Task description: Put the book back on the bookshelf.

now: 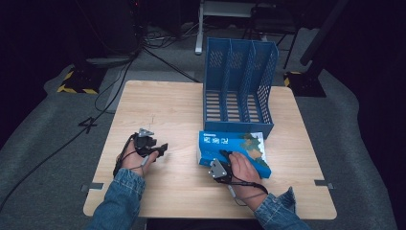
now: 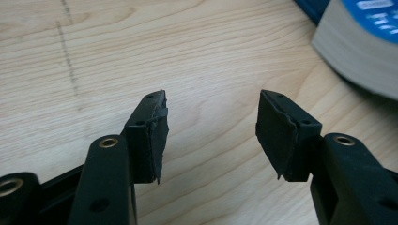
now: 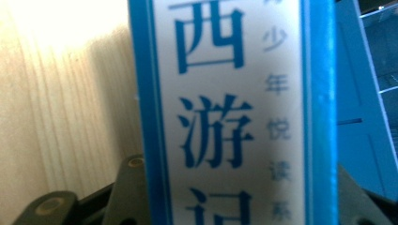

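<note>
A thick blue book (image 1: 233, 152) lies on the wooden table (image 1: 172, 110), near the right side and just in front of a blue file rack (image 1: 239, 86). The right gripper (image 1: 221, 160) is clamped on the near edge of the book. In the right gripper view its two black jaws stand on either side of the book's spine (image 3: 234, 112), pressed against it. The person's right hand (image 1: 242, 171) lies over the gripper.

The spine is white with blue edges. Big blue Chinese words run down it: 西游记. Smaller grey words run beside them, 少年悦读, and the rest is too blurry to read. The cover has white writing at its far left corner, too small to read, and a green and brown picture on its right part.

The left gripper (image 1: 162, 149) is well to the left of the book, low over bare wood. Its jaws stand about half open with nothing between them. In the left gripper view the book's grey page edges (image 2: 356, 61) show at the far right.

The rack has three slots, and they are bare inside.
</note>
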`<state>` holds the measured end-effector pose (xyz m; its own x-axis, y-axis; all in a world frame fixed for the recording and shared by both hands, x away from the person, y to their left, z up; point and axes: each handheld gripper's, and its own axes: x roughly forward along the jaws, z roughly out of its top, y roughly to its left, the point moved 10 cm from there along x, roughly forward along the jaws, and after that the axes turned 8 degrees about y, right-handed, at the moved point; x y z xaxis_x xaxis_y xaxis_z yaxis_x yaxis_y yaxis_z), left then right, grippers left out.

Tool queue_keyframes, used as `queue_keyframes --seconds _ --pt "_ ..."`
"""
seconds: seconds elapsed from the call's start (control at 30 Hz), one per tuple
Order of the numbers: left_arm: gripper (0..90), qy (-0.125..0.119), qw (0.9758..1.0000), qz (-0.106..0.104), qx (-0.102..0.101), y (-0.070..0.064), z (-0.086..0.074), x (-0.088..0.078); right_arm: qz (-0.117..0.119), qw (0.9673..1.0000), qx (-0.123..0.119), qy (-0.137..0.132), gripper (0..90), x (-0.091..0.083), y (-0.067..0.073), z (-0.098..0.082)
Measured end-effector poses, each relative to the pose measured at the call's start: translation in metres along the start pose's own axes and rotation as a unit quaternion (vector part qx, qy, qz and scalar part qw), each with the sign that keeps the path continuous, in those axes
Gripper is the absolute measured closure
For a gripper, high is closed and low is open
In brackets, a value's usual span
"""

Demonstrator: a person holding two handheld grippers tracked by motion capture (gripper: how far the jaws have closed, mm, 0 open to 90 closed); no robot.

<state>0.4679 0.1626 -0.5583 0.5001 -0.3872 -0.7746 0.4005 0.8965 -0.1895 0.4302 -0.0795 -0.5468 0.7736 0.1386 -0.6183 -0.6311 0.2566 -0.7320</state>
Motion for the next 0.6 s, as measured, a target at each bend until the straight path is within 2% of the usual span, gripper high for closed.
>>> queue_keyframes --seconds 0.1,0.33,0.4,0.5,0.57,0.6 --pt "44.3 0.002 1.0000 0.003 -0.003 0.004 -0.002 0.000 0.001 1.0000 0.008 -0.006 60.1 -0.004 -0.006 0.001" --pt "44.4 0.005 0.9999 0.008 -0.011 0.016 -0.002 0.007 0.016 0.9970 0.066 -0.038 61.4 -0.023 -0.033 -0.002" --pt "44.5 0.000 0.9999 0.008 -0.011 0.018 0.000 0.008 0.018 0.9946 0.089 -0.050 61.5 -0.030 -0.041 -0.002" --pt "44.6 -0.005 0.9999 0.008 -0.010 0.021 0.003 0.010 0.033 0.9890 0.127 -0.070 61.6 -0.044 -0.052 -0.002" --pt "44.4 -0.009 0.9999 0.008 -0.010 0.022 0.004 0.011 0.041 0.9839 0.153 -0.083 61.6 -0.053 -0.060 -0.002" --pt "44.3 -0.009 0.9999 0.008 -0.010 0.022 0.004 0.011 0.041 0.9839 0.153 -0.083 61.6 -0.053 -0.060 -0.002"
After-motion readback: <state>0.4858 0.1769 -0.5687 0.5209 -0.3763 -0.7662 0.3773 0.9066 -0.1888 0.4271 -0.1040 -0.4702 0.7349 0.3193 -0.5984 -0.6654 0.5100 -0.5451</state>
